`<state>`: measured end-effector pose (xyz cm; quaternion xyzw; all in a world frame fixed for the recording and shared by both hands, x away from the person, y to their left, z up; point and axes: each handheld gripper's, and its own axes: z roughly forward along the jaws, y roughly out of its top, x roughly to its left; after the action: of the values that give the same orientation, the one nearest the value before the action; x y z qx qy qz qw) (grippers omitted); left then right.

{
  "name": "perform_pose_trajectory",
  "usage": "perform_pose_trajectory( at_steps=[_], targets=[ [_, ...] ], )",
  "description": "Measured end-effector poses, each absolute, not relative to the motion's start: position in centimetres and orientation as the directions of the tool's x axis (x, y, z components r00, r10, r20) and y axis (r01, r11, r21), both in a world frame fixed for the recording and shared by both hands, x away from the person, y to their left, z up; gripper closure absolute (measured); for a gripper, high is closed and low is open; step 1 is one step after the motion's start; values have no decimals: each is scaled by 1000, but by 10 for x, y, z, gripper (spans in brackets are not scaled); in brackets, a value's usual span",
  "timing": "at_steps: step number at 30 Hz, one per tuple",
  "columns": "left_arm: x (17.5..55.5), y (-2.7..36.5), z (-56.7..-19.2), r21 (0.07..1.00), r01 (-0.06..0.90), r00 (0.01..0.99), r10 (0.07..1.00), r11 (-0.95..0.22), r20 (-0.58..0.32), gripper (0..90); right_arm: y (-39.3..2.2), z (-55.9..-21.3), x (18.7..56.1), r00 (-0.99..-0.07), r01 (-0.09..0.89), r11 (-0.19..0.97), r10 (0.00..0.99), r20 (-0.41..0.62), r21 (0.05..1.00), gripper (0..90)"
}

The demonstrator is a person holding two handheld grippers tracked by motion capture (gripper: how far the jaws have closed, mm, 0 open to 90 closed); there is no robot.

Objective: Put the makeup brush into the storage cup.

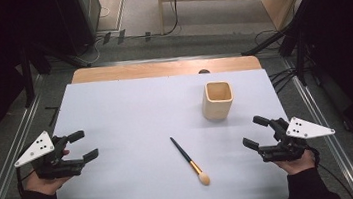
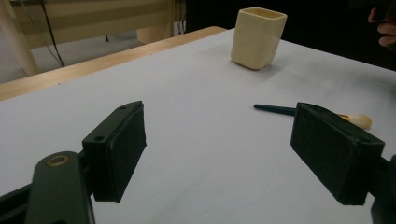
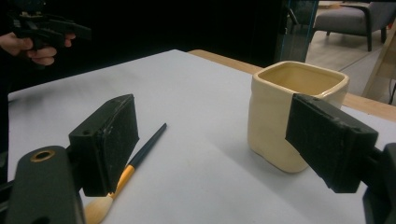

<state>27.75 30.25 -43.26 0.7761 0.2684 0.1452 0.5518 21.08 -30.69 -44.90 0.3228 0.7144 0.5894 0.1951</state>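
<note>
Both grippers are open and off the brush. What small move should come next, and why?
Probably bring the right gripper in toward the brush, lining its open fingers across the dark handle. The brush lies flat on the table, untouched, the cup stands upright and empty behind it, and the right gripper looks a little nearer than the left gripper.

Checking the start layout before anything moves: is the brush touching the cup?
Apart. The high view shows bare white table between the brush handle tip and the cup.

Only cup (image 1: 217, 100) stands behind brush (image 1: 189, 160)
</note>
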Motion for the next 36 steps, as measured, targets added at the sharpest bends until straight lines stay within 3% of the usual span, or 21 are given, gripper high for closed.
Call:
perform_pose_trajectory(
  at_steps=[36],
  targets=[
    [279, 297, -431, 933, 271, 816, 571, -238, -91, 183, -263, -433, 228, -737, 190, 105, 673, 71, 976, 183]
  ],
)
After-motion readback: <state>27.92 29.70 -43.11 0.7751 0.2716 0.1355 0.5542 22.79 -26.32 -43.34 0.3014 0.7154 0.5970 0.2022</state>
